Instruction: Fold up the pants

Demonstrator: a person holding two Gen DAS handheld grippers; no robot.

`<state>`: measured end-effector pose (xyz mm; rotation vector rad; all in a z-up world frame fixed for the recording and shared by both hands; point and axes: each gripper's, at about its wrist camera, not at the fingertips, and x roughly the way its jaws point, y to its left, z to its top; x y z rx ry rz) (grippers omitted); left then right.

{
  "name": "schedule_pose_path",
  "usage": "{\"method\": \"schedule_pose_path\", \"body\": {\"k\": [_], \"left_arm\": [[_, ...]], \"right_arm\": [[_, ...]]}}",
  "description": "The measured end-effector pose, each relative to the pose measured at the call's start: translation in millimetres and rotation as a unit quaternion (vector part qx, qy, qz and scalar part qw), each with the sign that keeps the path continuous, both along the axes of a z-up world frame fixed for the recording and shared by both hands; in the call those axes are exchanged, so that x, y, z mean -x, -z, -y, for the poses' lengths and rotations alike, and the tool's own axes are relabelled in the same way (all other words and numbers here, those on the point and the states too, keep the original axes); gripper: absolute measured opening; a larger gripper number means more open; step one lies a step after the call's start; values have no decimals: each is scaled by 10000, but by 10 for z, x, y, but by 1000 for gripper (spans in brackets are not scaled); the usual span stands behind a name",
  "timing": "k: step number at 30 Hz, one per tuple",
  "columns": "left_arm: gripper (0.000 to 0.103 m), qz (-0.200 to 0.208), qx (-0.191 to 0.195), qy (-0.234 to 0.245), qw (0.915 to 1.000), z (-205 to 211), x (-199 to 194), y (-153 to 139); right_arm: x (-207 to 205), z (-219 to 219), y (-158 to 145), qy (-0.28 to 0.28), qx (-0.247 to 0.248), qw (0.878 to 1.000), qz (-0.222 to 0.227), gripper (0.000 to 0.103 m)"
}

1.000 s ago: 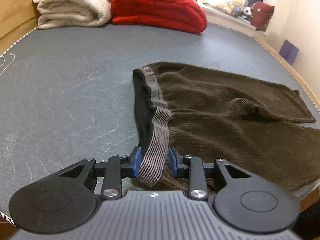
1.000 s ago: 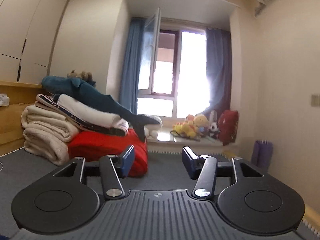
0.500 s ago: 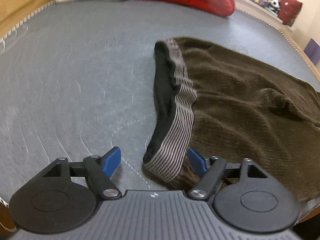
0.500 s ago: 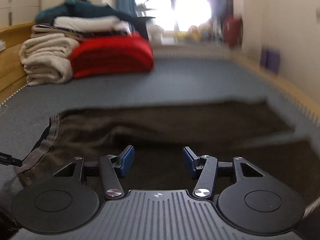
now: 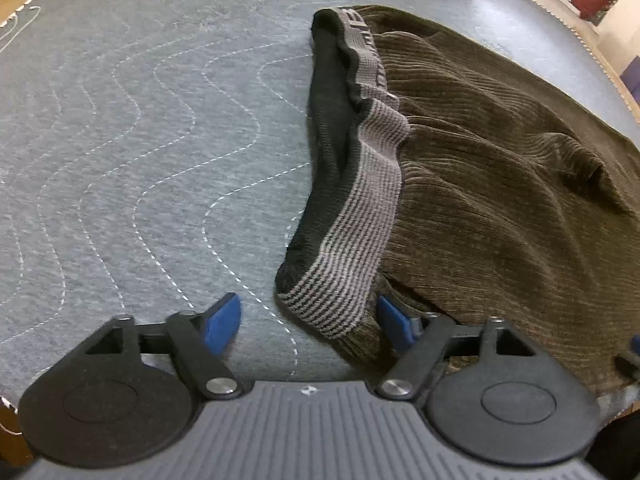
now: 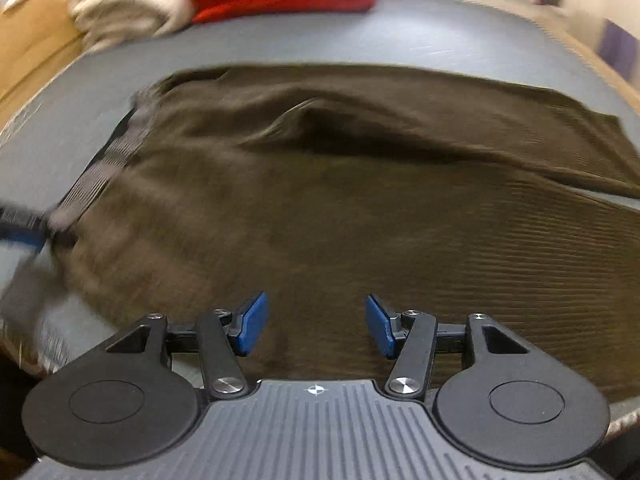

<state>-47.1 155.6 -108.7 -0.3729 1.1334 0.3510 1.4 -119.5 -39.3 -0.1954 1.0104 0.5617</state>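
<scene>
We count one pair of brown pants (image 5: 500, 168), its striped waistband (image 5: 360, 216) between the closing, ungripping left gripper (image 5: 310, 322) jaws; right gripper (image 6: 316, 324) released above them.

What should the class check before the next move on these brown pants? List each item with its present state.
1. Pants lying flat on the grey mat: not ok, a ridge bunches mid-cloth.
2. Striped waistband corner between the left gripper pads: ok; jaws closing, not yet pressing.
3. Right gripper open over the cloth: ok.
4. Right pads touching fabric: cannot tell.
5. Far leg hems aligned: cannot tell.
</scene>
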Motion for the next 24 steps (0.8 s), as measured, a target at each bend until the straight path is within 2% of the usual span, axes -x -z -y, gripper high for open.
{"method": "schedule_pose_path", "body": {"k": [1,2,3,6,10,15,17,20,22,24], "left_arm": [[63,35,45,50,10000,-1,2,-4],[48,85,100,140,9998,14,-1,-13],[39,130,140,242,9995,43,-11,-20],[33,166,-75,464,9988,121,-10,-44],[27,301,-51,450,9985,97,27,-114],[25,481,-193,553,9971,143,139,-259],[28,417,-270,660,9966,190,134,-249],[38,367,-270,578,9973,172,99,-209],[51,411,-134,465,9980,120,71,-202],[77,453,34,399,9982,93,39,-179]], "right_arm": [[46,-52,25,-174,15,9998,-5,57],[91,-136,58,-384,75,9992,4,57],[151,-217,83,-586,152,9982,43,57],[282,-406,141,-1109,299,9933,149,57],[436,-564,189,-1619,567,9848,259,57],[486,-632,197,-1794,797,9794,477,58],[471,-653,194,-1747,802,9803,455,58],[455,-660,183,-1767,830,9795,501,56],[449,-667,197,-1816,831,9784,531,55],[461,-664,197,-1844,767,9786,503,49]]}}
